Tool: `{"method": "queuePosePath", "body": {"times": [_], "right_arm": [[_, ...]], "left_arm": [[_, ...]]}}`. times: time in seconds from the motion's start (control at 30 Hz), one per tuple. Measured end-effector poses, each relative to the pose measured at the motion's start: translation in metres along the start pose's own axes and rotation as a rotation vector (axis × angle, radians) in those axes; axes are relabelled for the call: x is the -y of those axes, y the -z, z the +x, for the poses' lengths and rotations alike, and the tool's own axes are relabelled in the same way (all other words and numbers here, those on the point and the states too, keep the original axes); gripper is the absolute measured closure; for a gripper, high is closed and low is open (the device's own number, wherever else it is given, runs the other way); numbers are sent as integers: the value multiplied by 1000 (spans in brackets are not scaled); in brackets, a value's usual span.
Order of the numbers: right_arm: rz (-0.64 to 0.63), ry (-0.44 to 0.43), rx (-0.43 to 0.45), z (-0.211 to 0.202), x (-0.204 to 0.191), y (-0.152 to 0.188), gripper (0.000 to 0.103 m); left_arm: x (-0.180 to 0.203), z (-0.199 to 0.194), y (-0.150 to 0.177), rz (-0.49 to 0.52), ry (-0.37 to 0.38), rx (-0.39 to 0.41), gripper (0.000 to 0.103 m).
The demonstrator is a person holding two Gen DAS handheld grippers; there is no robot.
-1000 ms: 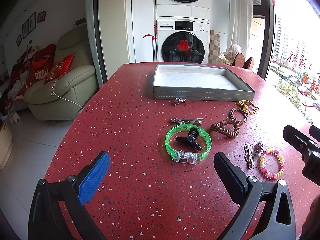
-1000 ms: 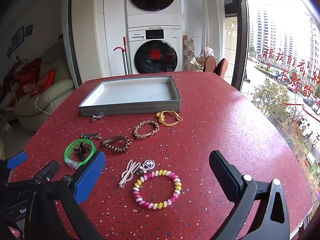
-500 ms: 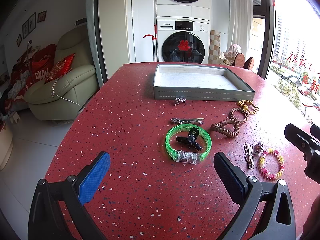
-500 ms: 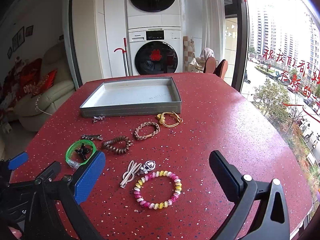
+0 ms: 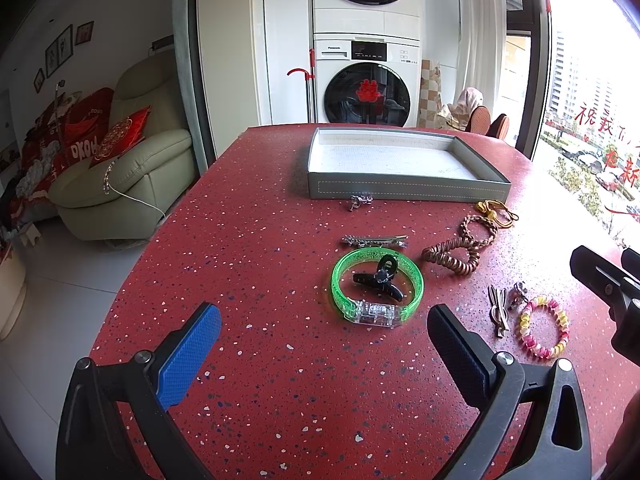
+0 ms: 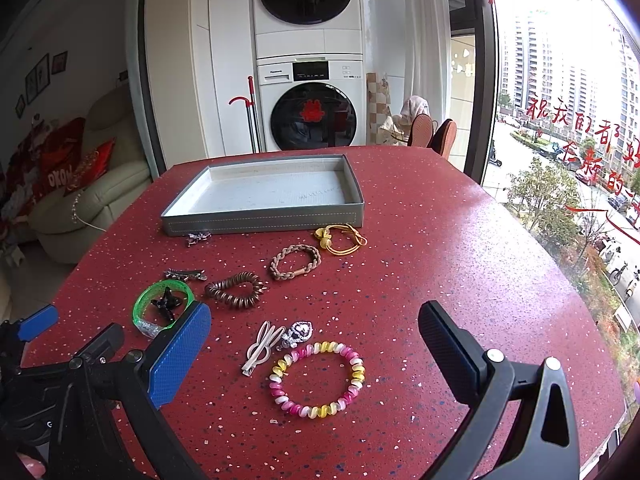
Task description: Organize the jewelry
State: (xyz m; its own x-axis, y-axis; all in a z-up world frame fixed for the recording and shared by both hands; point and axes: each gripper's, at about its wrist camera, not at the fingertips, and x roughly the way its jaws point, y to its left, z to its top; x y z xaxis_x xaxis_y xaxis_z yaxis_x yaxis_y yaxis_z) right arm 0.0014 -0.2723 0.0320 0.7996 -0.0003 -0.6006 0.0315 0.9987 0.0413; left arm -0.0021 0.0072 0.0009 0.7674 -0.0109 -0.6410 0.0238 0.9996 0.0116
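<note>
Both tools, the left tool (image 5: 324, 336) and the right tool (image 6: 314, 338), are spread wide with nothing held, low over the red bench (image 6: 440, 264). Nearest lie the pink-yellow bead bracelet (image 6: 318, 378) and the green bangle (image 5: 376, 288); beyond, a coiled brown band (image 6: 236, 290), a braided bracelet (image 6: 296, 262), a yellow cord (image 6: 340, 238). Farthest, the grey tray (image 6: 264, 222) looks empty, so sorting seems not yet begun.

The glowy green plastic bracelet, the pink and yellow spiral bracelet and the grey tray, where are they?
Green plastic bracelet (image 5: 340, 276), left wrist view, left side of band.
Pink and yellow spiral bracelet (image 6: 316, 409), right wrist view, near coils.
Grey tray (image 6: 264, 220), right wrist view, front wall.
</note>
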Motion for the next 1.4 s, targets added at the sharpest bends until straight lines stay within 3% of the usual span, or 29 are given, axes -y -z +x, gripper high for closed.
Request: {"method": "queuePosePath", "body": {"times": [1.4], "right_arm": [[5,-14,-2,-3,-4,2,0]], "left_arm": [[-1,0,1,-2,-1,-6,0]]}}
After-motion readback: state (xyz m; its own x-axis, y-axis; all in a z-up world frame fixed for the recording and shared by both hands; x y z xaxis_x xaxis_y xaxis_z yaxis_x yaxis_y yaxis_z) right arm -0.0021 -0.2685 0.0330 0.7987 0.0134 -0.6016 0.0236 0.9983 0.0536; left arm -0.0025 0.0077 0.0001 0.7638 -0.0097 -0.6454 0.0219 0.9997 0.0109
